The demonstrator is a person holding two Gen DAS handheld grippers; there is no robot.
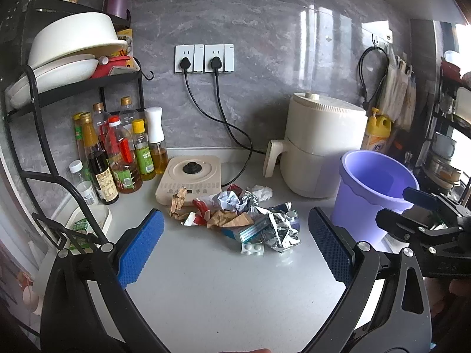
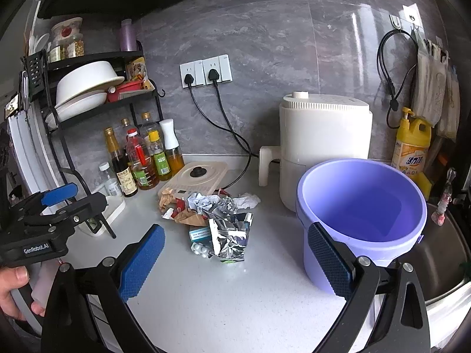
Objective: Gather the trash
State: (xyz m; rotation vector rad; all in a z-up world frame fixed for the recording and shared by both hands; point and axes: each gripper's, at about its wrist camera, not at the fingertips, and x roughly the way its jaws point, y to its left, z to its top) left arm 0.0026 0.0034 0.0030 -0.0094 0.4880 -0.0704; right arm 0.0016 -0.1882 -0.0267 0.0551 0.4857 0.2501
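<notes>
A heap of trash lies on the white counter: crumpled silver foil bags (image 1: 281, 229) (image 2: 229, 236), brown paper (image 1: 228, 219) (image 2: 188, 217), red wrappers (image 1: 200, 207), a white tissue (image 1: 263, 191) (image 2: 248, 200), a teal box (image 1: 250, 231) (image 2: 200, 233) and a pill blister (image 1: 252, 248) (image 2: 200, 248). A purple bucket (image 1: 347, 206) (image 2: 321, 267) stands to the right of the heap, empty. My left gripper (image 1: 235, 247) is open and empty, short of the heap. My right gripper (image 2: 235, 261) is open and empty, between heap and bucket.
A beige induction plate (image 1: 191, 176) (image 2: 194, 178) and a white air fryer (image 1: 321, 144) (image 2: 323, 144) stand behind the heap. Oil and sauce bottles (image 1: 120, 158) (image 2: 141, 161) and a black dish rack (image 1: 38, 94) are at left. A sink (image 2: 438, 261) lies right of the bucket.
</notes>
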